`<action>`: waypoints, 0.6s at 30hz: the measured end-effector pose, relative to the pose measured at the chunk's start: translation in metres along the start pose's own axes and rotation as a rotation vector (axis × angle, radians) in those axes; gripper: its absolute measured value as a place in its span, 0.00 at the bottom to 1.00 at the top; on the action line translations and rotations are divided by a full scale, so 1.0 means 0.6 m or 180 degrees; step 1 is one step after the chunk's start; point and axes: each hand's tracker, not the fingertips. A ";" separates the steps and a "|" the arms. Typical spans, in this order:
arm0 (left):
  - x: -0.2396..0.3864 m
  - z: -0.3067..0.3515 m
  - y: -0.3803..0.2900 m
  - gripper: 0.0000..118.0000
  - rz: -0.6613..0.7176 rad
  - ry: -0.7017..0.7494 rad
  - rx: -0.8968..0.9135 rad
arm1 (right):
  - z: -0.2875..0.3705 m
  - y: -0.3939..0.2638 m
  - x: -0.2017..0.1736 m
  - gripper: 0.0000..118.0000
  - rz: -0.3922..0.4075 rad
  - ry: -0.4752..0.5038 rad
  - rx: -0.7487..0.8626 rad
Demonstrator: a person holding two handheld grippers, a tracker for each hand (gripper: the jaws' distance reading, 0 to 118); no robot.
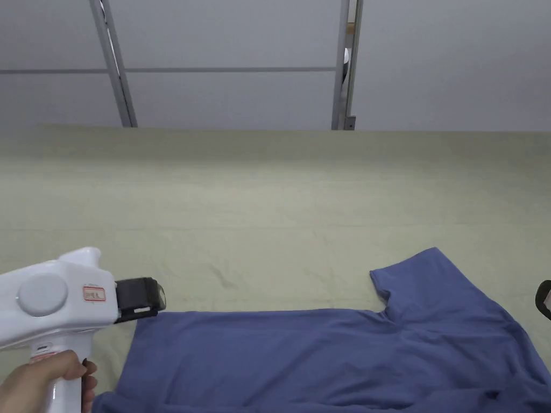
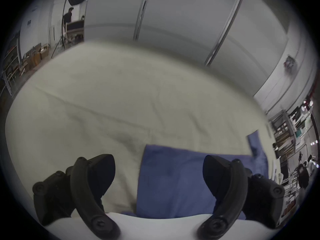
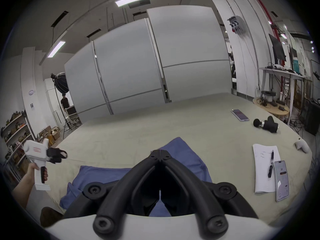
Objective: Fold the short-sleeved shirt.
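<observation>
While the blue short-sleeved shirt [image 1: 333,355] lies spread flat at the near side of the pale green table cover [image 1: 269,204], the clutter sits well off to the right: in the right gripper view a sheet of paper [image 3: 263,172] with a pen [image 3: 271,165] on it, a phone [image 3: 282,180] overlapping the paper's right edge, a second phone [image 3: 239,115] farther back, a black massage gun [image 3: 267,124] near the far right edge and a small pale object [image 3: 302,147] at the right rim. None of these touches the shirt. One sleeve [image 1: 425,279] points away from the person, and the shirt's left edge runs close to the table's near left corner. Beyond the shirt the cover is bare up to the grey partition panels [image 1: 231,59] behind its far edge, leaving wide room to the front and left. A person [image 3: 65,101] stands far off beside a light stand past the table's left end. The left hand [image 1: 46,379] grips the white handle of the left gripper [image 2: 158,174], which hangs above the shirt's left edge, level and pointing across the table, with its jaws spread wide and nothing between them. The right gripper [image 3: 160,154] is over the shirt near the sleeve, its jaw tips pressed together; whether they pinch cloth I cannot tell.
</observation>
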 end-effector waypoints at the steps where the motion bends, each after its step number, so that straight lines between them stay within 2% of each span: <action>1: -0.005 -0.028 -0.007 0.91 -0.0042 0.0006 -0.0013 | -0.006 -0.003 0.004 0.02 0.0019 -0.0018 -0.0046; 3: 0.006 -0.075 -0.020 0.82 -0.0173 0.0184 -0.0176 | -0.020 -0.011 0.009 0.02 0.0056 -0.0076 -0.0143; 4: 0.012 -0.091 -0.026 0.73 -0.0234 0.0235 -0.0228 | -0.027 -0.013 0.013 0.02 0.0050 -0.0088 -0.0178; 5: 0.014 -0.108 -0.036 0.70 -0.0290 0.0266 -0.0286 | -0.037 -0.015 0.018 0.02 0.0038 -0.0103 -0.0230; 6: 0.024 -0.113 -0.047 0.70 -0.0408 0.0450 -0.0177 | -0.043 -0.018 0.018 0.02 0.0028 -0.0117 -0.0279; 7: 0.034 -0.099 -0.052 0.60 -0.0517 0.0433 0.0008 | -0.053 -0.019 0.020 0.06 0.0022 -0.0143 -0.0322; 8: 0.044 -0.095 -0.054 0.38 -0.0569 0.0503 -0.0022 | -0.068 -0.018 0.024 0.19 0.0033 -0.0164 -0.0397; 9: 0.048 -0.079 -0.055 0.09 -0.0629 0.0487 0.0031 | -0.089 -0.013 0.030 0.40 0.0091 -0.0187 -0.0494; 10: 0.048 -0.073 -0.055 0.02 -0.0609 0.0373 0.0044 | -0.105 -0.011 0.031 0.71 0.0151 -0.0178 -0.0589; 11: 0.047 -0.065 -0.053 0.02 -0.0562 0.0188 0.0042 | -0.136 -0.004 0.037 0.82 0.0208 -0.0164 -0.0803; 15: 0.050 -0.035 -0.057 0.02 -0.0508 0.0193 0.0126 | -0.254 0.002 0.068 0.82 0.0014 -0.0217 -0.1448; 18: 0.042 -0.017 -0.054 0.02 -0.0485 0.0134 0.0128 | -0.342 -0.008 0.110 0.80 -0.0028 -0.0456 -0.1784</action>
